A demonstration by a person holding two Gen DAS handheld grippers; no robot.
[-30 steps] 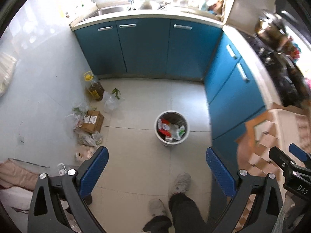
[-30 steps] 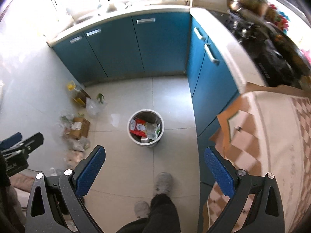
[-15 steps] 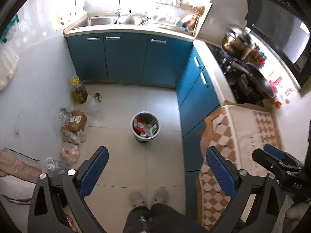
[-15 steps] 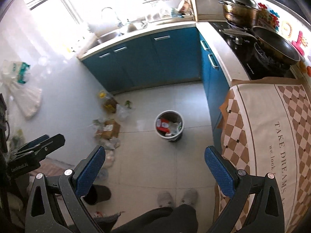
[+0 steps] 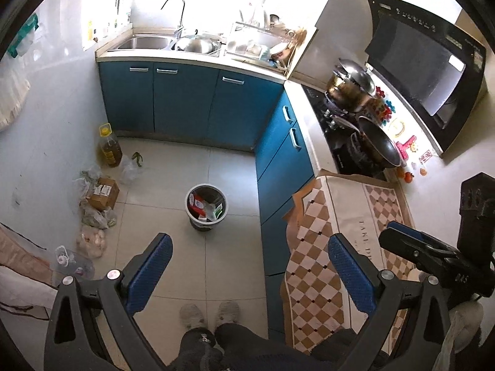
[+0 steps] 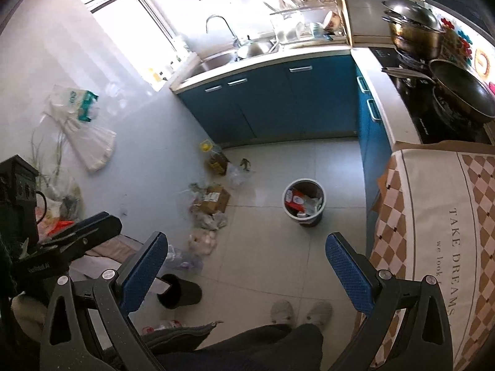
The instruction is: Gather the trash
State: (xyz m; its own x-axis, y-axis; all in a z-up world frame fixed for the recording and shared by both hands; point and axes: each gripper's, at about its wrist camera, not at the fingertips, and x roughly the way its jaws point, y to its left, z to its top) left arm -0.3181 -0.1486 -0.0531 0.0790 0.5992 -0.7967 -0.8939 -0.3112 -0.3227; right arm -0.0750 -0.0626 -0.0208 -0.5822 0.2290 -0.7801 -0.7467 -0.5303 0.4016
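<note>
Both grippers hang high above the kitchen floor, the left gripper [image 5: 247, 266] and the right gripper [image 6: 246, 262] each spread wide with nothing between the blue pads. Along the left wall lies a line of clutter: an oil bottle [image 5: 109, 150], a clear bag [image 5: 128, 170], a cardboard box [image 5: 103, 193], crumpled plastic bags [image 5: 96, 216], a bag of pale round things [image 5: 91, 242]. Which of it counts as trash, I cannot say for sure. In the middle of the floor stands the bin [image 5: 206, 204], holding red and white wrappers, well apart from that pile. To the right runs the blue cabinet [image 5: 278, 160], then a desk under a checkered cloth [image 5: 349, 204]. This fits either a survey ahead of picking or a rise after a drop into the bin. Any further pick calls for lowering a gripper to the wall-side pile.
</note>
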